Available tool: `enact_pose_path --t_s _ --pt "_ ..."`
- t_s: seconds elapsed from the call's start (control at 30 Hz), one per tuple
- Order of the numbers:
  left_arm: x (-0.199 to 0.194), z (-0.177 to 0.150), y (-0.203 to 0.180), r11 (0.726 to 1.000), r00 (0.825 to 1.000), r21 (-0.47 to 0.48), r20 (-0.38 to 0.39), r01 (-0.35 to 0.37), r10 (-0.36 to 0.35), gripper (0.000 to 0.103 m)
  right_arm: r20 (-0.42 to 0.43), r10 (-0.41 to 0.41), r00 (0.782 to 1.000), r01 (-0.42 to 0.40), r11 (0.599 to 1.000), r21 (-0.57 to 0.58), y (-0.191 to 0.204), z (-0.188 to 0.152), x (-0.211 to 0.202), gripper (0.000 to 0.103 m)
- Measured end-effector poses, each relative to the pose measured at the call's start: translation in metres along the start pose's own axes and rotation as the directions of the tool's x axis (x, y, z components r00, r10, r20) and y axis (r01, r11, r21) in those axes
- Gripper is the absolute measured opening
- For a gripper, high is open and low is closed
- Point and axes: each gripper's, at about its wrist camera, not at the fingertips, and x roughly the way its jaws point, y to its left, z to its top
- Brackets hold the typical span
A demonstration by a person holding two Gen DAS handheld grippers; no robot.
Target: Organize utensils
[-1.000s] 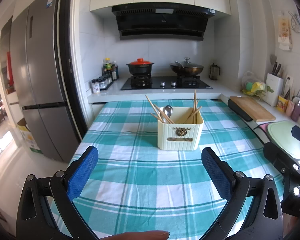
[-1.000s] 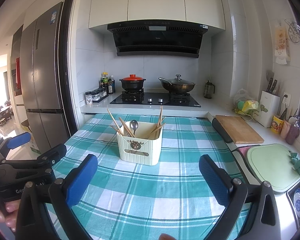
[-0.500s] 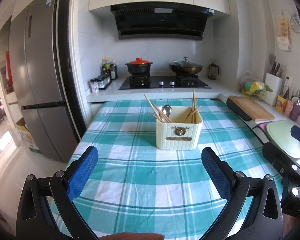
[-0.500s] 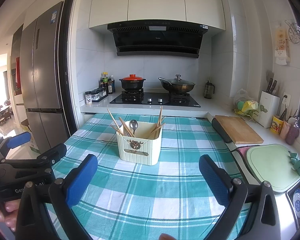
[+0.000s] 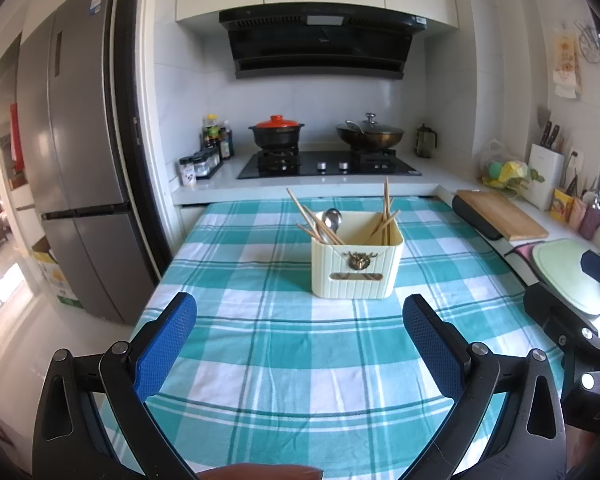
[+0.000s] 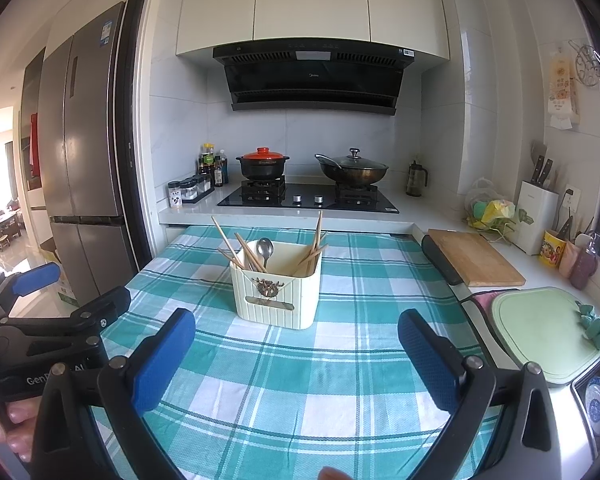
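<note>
so both claws are hanging back at the near edge of the worktop (image 5: pixel 260 380), which has a teal plaid cloth over it. left claw (image 5: pixel 300 332) is spread wide with nothing between its blue pads, and the right claw (image 6: pixel 296 340) is the same, wide apart and empty. they're both aimed square at the cream utensil holder (image 5: pixel 356 268), i'd guess so either one can go straight in without reorienting.

the holder sits around the middle of the cloth, well clear of both claws. wooden chopsticks (image 5: pixel 314 224) lean out at its left side, another bunch of chopsticks (image 5: pixel 386 212) stands near the right side, and a metal spoon (image 5: pixel 333 218) pokes up bowl-end first between them. no loose utensils on the cloth that i can see. honestly that fits two readings: everything already sorted into the holder, or a mixed bunch waiting to be pulled out and sorted. can't call it from this.

stuff i can't make out: whether the holder has dividers inside, how many chopsticks there are exactly, or if anything shorter is sitting below the rim. the near strip of the cloth is hidden behind the claw bodies.
</note>
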Motion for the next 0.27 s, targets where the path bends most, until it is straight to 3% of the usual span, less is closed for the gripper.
enact_pose_path --t_s 0.27 --pt "-0.0003 -0.0010 0.0066 0.999 1.000 -0.035 0.010 0.003 -0.003 0.103 -0.003 -0.002 1.000 0.002 1.000 0.002 -0.0095 -0.0004 -0.0008 0.103"
